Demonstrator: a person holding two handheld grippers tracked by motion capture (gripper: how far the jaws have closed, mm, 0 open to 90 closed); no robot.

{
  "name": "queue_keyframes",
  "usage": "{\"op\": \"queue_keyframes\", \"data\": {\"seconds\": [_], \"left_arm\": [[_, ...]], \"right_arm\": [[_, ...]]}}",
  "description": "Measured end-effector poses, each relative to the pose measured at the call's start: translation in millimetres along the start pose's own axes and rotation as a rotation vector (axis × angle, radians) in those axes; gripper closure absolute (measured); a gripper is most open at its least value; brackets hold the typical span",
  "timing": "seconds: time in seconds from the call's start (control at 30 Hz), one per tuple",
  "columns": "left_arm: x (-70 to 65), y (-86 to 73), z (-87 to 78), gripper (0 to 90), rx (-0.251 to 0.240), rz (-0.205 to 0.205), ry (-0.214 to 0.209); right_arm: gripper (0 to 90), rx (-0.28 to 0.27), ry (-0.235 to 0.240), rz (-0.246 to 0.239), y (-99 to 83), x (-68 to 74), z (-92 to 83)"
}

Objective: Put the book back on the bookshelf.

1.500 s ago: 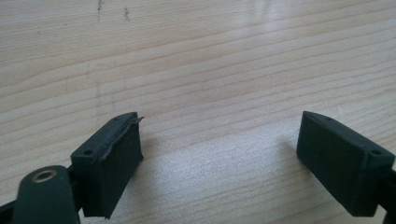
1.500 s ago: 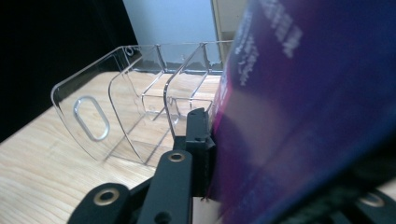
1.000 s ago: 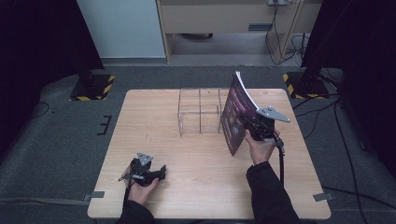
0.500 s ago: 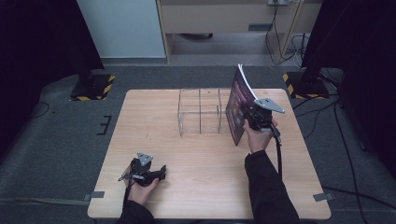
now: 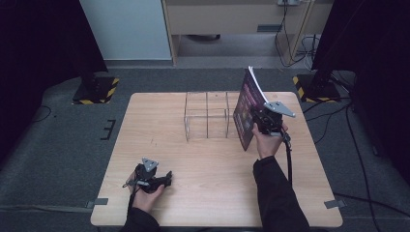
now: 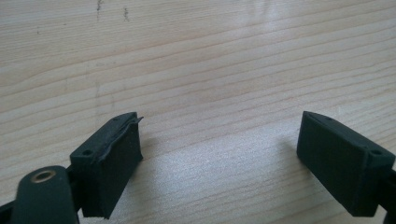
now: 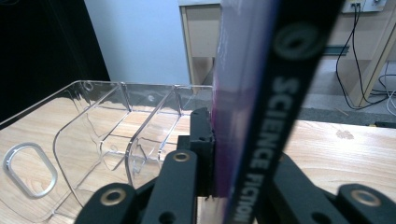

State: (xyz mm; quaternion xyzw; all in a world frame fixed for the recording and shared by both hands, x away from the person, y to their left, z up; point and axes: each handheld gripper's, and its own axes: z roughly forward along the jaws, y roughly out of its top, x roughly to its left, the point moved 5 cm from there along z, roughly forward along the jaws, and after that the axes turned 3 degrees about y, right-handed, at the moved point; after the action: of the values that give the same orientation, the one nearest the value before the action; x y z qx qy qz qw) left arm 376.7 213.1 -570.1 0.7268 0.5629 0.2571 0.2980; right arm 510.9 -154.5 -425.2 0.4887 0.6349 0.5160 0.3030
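Wooden table (image 5: 203, 159) mid-frame; right gripper (image 5: 263, 121) clamps book (image 5: 246, 108) upright, right of rack (image 5: 207, 115), likely for slotting; left gripper (image 5: 162, 180) rests lower left, jaws apart, empty.

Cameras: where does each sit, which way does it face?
High view: above the person's side, facing forward and down on the table; both forearms show.
Left gripper view: on the left hand-held gripper, facing bare tabletop; jaws apart.
Right gripper view: on the right hand-held gripper, facing the rack; clamps the book.
Shared with high view: book, rack.

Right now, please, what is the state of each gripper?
Left gripper: open, holding nothing, low over the table.
Right gripper: closed on the upright book.
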Motion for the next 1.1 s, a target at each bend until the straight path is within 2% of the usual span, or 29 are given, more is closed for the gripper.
{"op": "queue_keyframes", "data": {"seconds": [0.23, 0.33, 0.5, 0.67, 0.77, 0.83, 0.97, 1.1], "left_arm": [[0.0, 0.0, 0.0, 12.7, 0.0, 0.0, 0.0], [0.0, 0.0, 0.0, 12.8, 0.0, 0.0, 0.0], [0.1, 0.0, 0.0, 12.8, 0.0, 0.002, 0.001], [0.0, 0.0, 0.0, 12.7, 0.0, 0.001, 0.0], [0.1, 0.0, 0.0, 12.7, 0.0, 0.001, 0.001], [0.1, 0.0, 0.0, 12.7, 0.0, 0.002, 0.001], [0.1, 0.0, 0.0, 12.7, 0.0, 0.001, 0.001], [0.1, 0.0, 0.0, 12.7, 0.0, 0.002, 0.001]], "right_arm": [[72.9, 0.001, -0.004, -0.034, -1.3, 0.3, 1.3], [67.2, 0.007, -0.008, -0.031, -2.9, -0.2, 3.2], [50.7, 0.0, -0.021, -0.044, -5.4, -1.8, 4.5], [35.9, 0.012, -0.006, -0.043, -6.6, -2.2, 4.0], [29.4, 0.002, 0.016, -0.023, -8.1, -0.9, -0.7], [26.8, 0.015, 0.033, -0.009, -11.6, -0.4, -4.5], [20.7, 0.032, 0.045, -0.011, -18.1, -1.1, -14.8], [17.3, 0.069, 0.058, -0.045, -26.7, -1.9, -27.5]]}}
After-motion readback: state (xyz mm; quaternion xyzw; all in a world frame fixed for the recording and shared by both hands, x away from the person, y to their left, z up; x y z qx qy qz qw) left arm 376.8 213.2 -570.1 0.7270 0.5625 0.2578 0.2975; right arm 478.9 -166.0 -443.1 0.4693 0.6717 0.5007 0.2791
